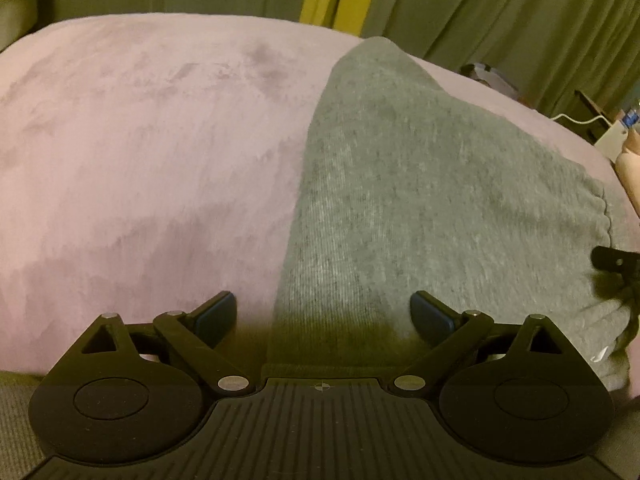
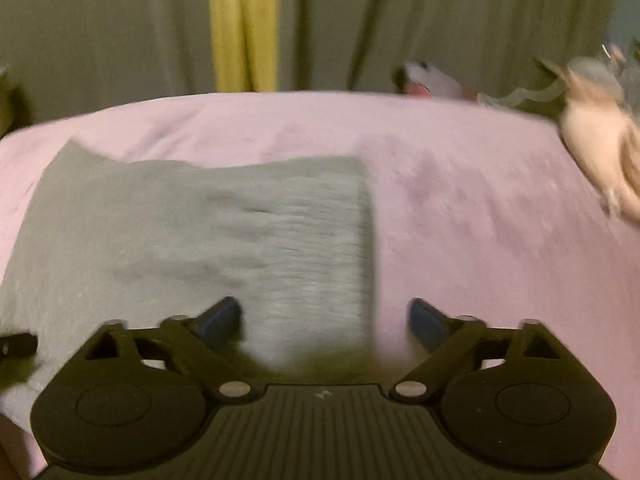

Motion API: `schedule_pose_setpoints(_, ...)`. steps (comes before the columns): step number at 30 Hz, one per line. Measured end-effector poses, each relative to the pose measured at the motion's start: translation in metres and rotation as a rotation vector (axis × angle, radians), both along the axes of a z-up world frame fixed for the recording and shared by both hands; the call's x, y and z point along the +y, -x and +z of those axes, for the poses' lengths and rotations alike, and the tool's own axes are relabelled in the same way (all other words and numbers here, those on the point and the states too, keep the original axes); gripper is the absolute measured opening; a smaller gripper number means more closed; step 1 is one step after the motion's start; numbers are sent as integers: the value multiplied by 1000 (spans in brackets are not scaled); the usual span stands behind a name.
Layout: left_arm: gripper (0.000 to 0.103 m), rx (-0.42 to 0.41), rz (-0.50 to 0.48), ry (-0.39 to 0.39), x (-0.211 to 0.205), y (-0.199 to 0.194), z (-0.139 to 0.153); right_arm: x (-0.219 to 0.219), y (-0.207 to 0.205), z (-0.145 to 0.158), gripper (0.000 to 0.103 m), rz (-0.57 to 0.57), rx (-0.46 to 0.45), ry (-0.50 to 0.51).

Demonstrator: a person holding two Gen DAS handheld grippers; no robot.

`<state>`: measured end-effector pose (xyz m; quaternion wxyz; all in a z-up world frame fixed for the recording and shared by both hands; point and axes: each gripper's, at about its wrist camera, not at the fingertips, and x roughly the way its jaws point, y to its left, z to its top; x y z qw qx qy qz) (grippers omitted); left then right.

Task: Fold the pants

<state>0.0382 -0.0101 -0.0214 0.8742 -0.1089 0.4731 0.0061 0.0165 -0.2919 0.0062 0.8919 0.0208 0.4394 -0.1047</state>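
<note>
Pants, grey and folded into a flat band, lie on the pink blanket across my bed, with green curtains behind. My left gripper hangs over their near left edge, jaws spread wide and holding nothing. My right gripper straddles their right edge, equally wide and empty, though that view is blurred.

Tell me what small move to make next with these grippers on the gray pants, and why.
Probably lower both grippers and close each on the near hem of the gray pants. The left gripper and right gripper are both open and empty, each straddling a side edge of the cloth, which lies flat on the pink blanket.
</note>
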Motion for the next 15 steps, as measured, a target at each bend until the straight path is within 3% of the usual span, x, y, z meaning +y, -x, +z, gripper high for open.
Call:
schedule_pose_setpoints(6, 99, 1, -4, 13, 2, 2, 1, -41, 3, -3, 99, -60, 27, -242)
schedule_pose_setpoints(12, 99, -8, -71, 161, 20, -20, 9, -96, -11, -41, 100, -63, 127, -649)
schedule_pose_setpoints(15, 99, 49, -124, 273, 30, -43, -2, -101, -14, -45, 100, 2, 125, -687)
